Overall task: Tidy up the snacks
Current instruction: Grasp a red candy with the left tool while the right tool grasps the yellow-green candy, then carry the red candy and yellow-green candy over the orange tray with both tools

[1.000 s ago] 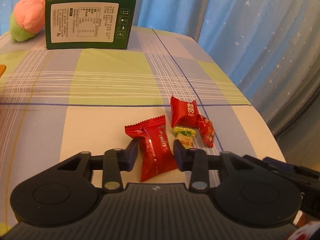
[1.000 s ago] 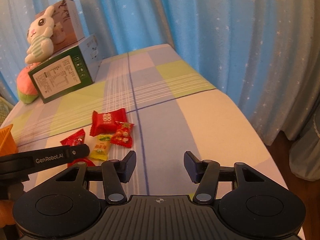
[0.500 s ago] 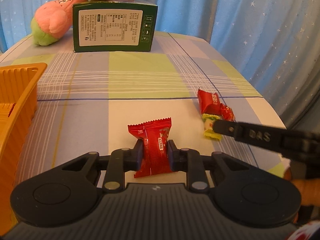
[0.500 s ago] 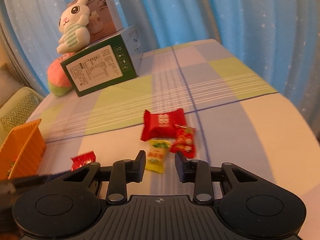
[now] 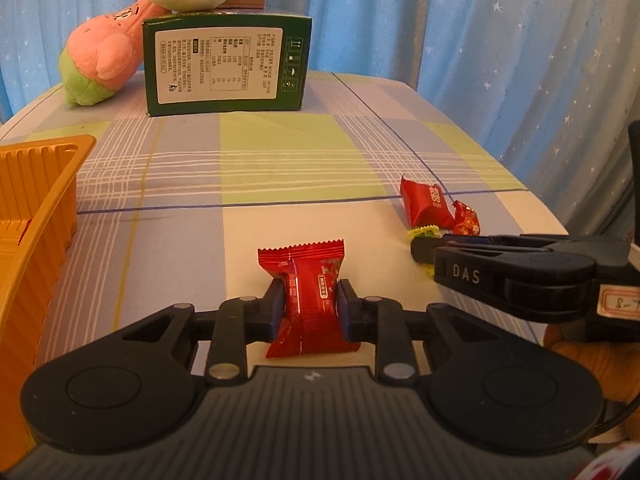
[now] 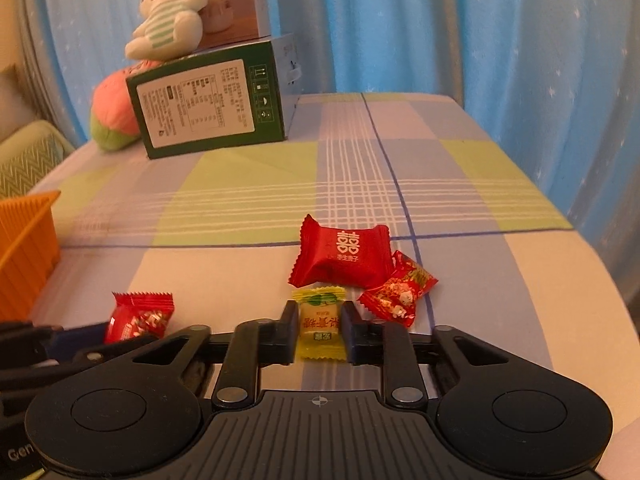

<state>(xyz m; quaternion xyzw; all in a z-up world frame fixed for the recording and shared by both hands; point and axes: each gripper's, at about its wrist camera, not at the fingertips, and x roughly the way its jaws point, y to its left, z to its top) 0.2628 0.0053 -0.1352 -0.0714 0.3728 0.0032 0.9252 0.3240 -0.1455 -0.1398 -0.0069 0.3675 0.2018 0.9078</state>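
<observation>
Checked pastel cloth tabletop [image 5: 280, 152] carries everything. Far end: dark green cardboard box [image 5: 226, 66] with a white label, a pink-and-green plush toy [image 5: 104, 60] leaning beside it, a white striped plush rabbit [image 6: 170, 12] sitting on top. Orange ribbed plastic tray [image 5: 28, 216] at the left edge.

Left gripper [image 5: 310, 306]: jaws narrow, easing apart slightly, pads pressing both sides of a red foil snack packet with zigzag ends [image 5: 308, 292], held just over the cloth.

Right gripper [image 6: 320, 330]: jaws drawn in tight around a small yellow wrapped candy [image 6: 320, 322], which lies on the tabletop.

Only the right wrist view shows the rabbit's face and the candy in the grip; the left wrist view shows that gripper side-on, its arm covering most of the yellow candy.

Touching behind the yellow candy: a red pillow-shaped candy bag with white characters [image 6: 344, 254], and a small red patterned candy wrapper [image 6: 398, 290] to its right.
</observation>
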